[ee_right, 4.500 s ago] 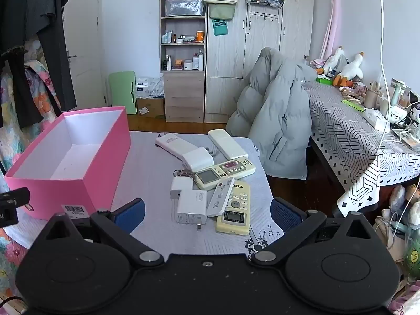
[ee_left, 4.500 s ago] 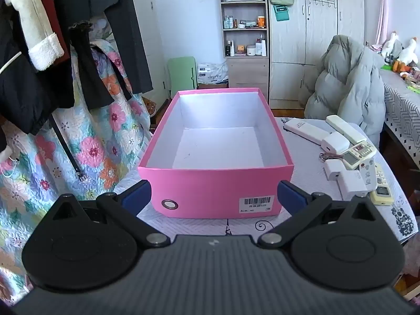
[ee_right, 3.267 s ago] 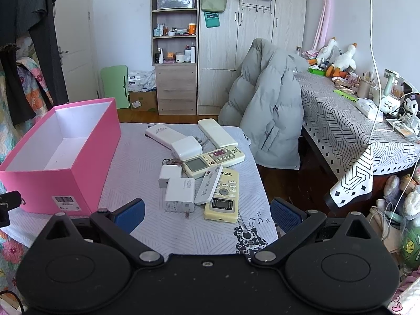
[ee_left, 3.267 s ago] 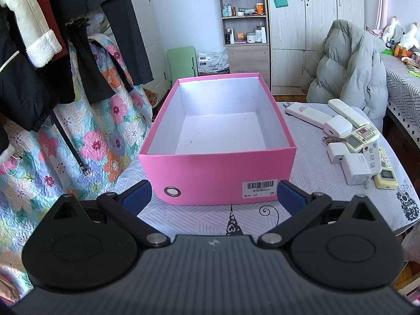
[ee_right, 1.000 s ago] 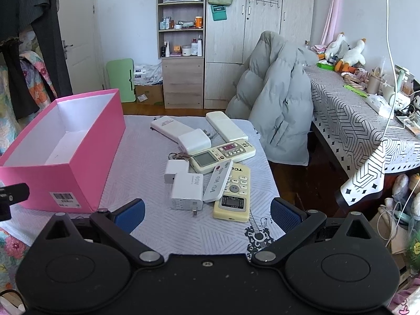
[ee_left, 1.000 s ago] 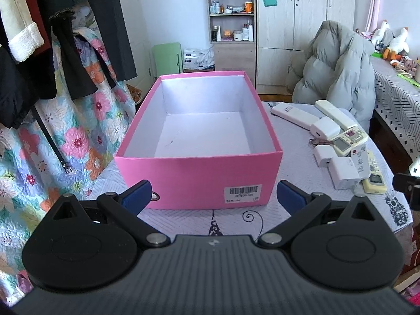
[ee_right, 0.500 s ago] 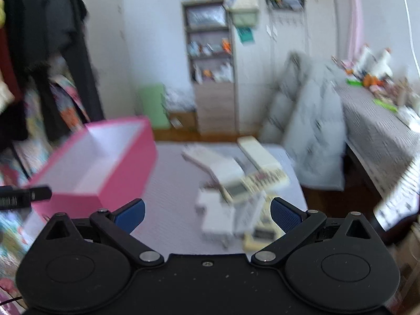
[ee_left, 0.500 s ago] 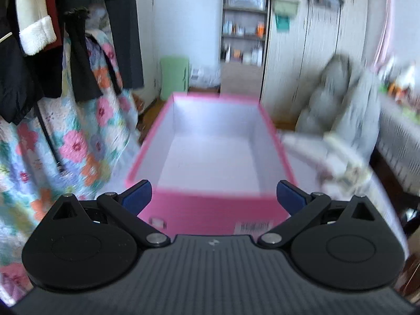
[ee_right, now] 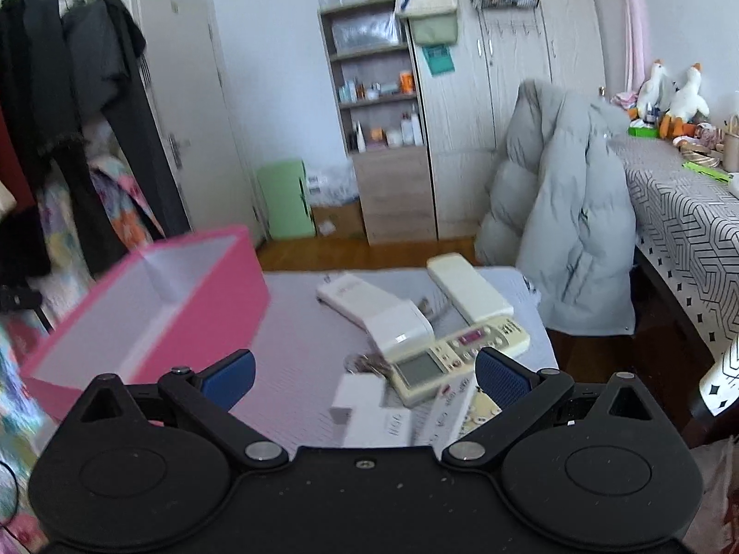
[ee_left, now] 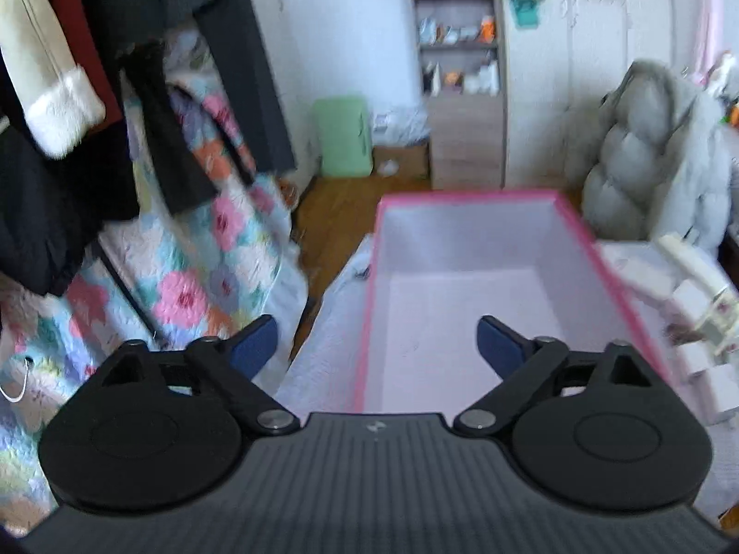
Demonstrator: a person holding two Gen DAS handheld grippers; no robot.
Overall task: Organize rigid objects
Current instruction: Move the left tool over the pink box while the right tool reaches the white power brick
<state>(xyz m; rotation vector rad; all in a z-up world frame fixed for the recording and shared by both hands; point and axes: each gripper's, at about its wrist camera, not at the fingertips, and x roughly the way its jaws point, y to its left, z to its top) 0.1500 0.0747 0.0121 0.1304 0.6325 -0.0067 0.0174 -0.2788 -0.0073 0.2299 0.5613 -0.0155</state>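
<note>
An empty pink box (ee_left: 596,258) with a white inside stands on the table; it also shows at the left of the right wrist view (ee_right: 221,304). My left gripper (ee_left: 376,346) is open and empty over the box's near left corner. My right gripper (ee_right: 365,376) is open and empty just above a cluster of remotes and chargers: a remote with a screen (ee_right: 457,353), a white charger block (ee_right: 402,328), two white remotes (ee_right: 466,293) (ee_right: 346,295), a small white adapter (ee_right: 358,392) and a yellow remote (ee_right: 475,411).
A grey puffer jacket (ee_right: 568,235) hangs over a chair behind the table. Coats (ee_left: 69,92) and a floral quilt (ee_left: 194,267) hang at the left. A patterned side table (ee_right: 683,212) stands at the right. Shelves and wardrobes line the back wall.
Both grippers have moved forward and closer to the table. The left one now sits over the box's near left corner, the right one over the remotes. Both stay open.
</note>
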